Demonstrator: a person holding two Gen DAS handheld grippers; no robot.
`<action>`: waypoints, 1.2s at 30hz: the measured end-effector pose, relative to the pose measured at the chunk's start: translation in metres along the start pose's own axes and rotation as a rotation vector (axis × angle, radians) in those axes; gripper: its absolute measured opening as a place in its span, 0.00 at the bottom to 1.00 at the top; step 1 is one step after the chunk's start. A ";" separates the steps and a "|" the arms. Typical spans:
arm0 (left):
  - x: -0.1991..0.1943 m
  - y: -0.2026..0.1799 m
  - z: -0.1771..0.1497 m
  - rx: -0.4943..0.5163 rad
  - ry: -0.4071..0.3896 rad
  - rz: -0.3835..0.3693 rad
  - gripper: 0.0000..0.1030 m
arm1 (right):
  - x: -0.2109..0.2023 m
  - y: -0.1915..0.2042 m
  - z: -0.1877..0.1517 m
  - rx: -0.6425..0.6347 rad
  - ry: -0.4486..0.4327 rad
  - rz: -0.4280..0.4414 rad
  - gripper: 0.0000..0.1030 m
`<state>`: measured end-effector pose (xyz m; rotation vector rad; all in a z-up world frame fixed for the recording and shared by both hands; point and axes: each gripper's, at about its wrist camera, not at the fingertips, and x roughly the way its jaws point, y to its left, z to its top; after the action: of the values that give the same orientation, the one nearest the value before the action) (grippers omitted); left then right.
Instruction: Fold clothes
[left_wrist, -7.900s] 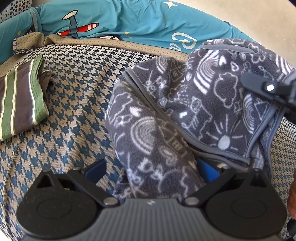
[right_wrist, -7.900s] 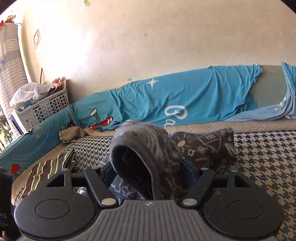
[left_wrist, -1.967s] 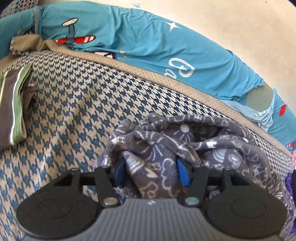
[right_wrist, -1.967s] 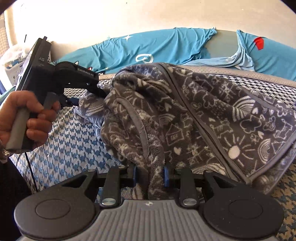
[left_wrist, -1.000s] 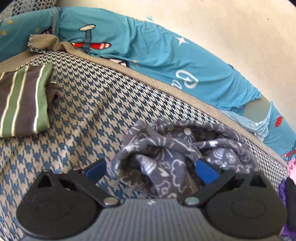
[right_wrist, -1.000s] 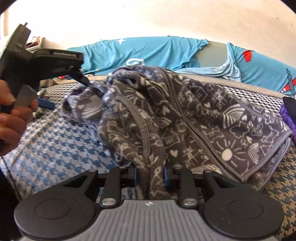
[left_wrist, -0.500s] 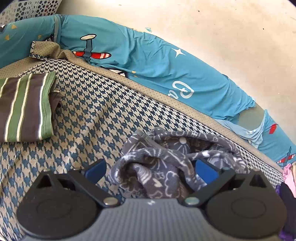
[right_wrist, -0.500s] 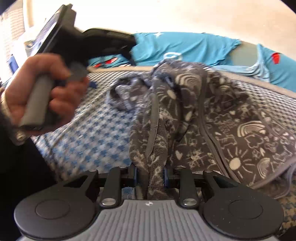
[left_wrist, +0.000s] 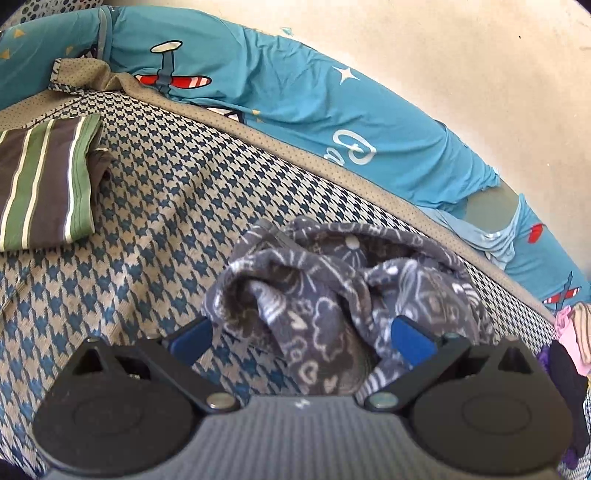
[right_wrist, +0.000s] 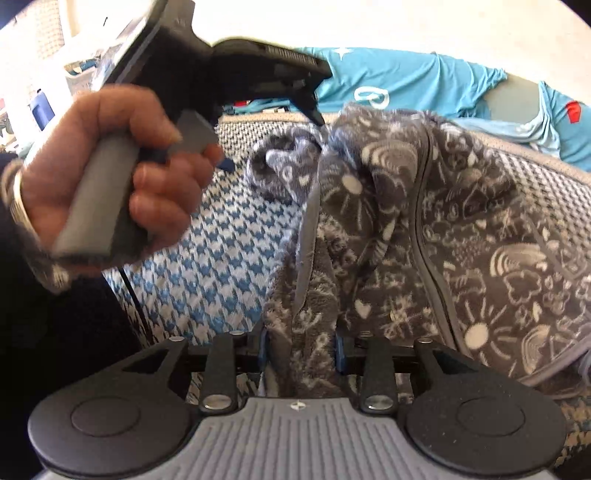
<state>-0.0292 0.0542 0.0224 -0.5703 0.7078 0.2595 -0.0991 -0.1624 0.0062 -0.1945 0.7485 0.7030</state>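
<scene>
This is a home — most likely a bedroom or a living room. The soft bed or couch (left_wrist: 155, 206) has a cover with a blue and tan tooth pattern. A bright blue cloth (left_wrist: 295, 96) with toy planes and stars lies along the plain, pale wall (left_wrist: 443, 44). A folded striped garment (left_wrist: 44, 184) lies on the cover. Far off on the left there seems to be a white laundry basket (right_wrist: 83, 72) — it is too blurry to be sure.

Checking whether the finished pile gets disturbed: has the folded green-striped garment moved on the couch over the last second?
No. The striped garment lies on the same patch of houndstooth cover, just below the tan border's flap; only the camera view shifted.
</scene>
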 end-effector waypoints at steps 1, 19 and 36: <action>0.000 0.000 0.000 0.002 0.001 0.002 1.00 | -0.004 -0.001 0.003 0.000 -0.013 0.000 0.33; -0.002 0.002 -0.005 0.034 0.049 0.025 1.00 | -0.001 -0.026 0.030 0.206 -0.037 -0.160 0.45; 0.011 -0.005 -0.015 0.081 0.143 0.016 1.00 | 0.030 -0.023 0.006 0.198 0.087 -0.235 0.48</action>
<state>-0.0266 0.0416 0.0077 -0.5090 0.8583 0.2054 -0.0653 -0.1615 -0.0117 -0.1306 0.8573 0.3967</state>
